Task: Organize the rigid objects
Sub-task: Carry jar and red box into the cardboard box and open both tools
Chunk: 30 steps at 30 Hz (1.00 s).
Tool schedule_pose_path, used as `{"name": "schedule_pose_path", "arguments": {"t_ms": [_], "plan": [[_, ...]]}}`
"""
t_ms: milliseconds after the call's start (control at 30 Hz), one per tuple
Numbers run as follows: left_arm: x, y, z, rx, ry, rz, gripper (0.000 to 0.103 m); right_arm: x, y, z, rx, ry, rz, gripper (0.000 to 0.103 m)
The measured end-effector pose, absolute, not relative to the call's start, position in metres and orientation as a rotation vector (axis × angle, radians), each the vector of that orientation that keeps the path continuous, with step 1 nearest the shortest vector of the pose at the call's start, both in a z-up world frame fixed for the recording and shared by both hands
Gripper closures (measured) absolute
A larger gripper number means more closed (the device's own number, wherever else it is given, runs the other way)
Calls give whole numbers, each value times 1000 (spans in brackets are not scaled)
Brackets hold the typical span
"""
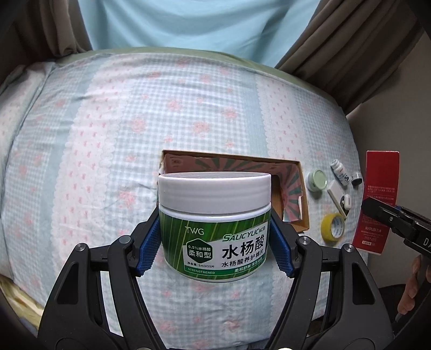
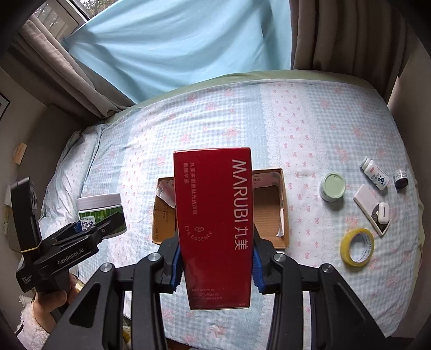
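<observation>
Placement into the cardboard box (image 2: 272, 204) on the bed calls for lowering each load level: left gripper (image 1: 214, 242) clamped on the green jar (image 1: 214, 231), right gripper (image 2: 216, 265) clamped on the red carton (image 2: 215, 220), both above it.

A bed (image 2: 309, 113) fills the room's middle, covered by a sheet of pale blue gingham with white strips and small pink flowers; a green edge shows along its far side. A pillow (image 2: 80, 150) in the same fabric lies at the bed's far left corner. Behind the far edge hangs a light blue curtain (image 2: 175, 45), flanked by heavier grey-brown drapes (image 2: 347, 35). A window (image 2: 54, 18) shows at the upper left, letting in daylight. Plain pale walls (image 2: 29, 129) stand on either side.
</observation>
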<state>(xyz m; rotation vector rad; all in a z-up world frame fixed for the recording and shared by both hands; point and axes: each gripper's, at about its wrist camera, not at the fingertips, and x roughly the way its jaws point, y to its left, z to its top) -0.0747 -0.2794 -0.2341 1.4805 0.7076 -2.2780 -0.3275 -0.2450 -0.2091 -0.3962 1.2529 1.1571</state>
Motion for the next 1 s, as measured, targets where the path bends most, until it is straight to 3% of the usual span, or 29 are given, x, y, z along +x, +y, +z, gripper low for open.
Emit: {"name": "schedule_pose_path", "arguments": {"t_ms": [333, 633, 800, 1000], "plan": [[-133, -312, -341, 1662, 712, -2218, 35, -334, -181, -305, -654, 1300, 1101, 65], [-162, -298, -431, 1904, 549, -2139, 35, -351, -150, -401, -1047, 1215, 1205, 65], [-174, -276, -442, 1917, 341, -2189, 35, -356, -147, -432, -1118, 1218, 1241, 65], [-187, -268, -449, 1943, 310, -2227, 35, -353, -154, -442, -1109, 1231, 1247, 65]]}}
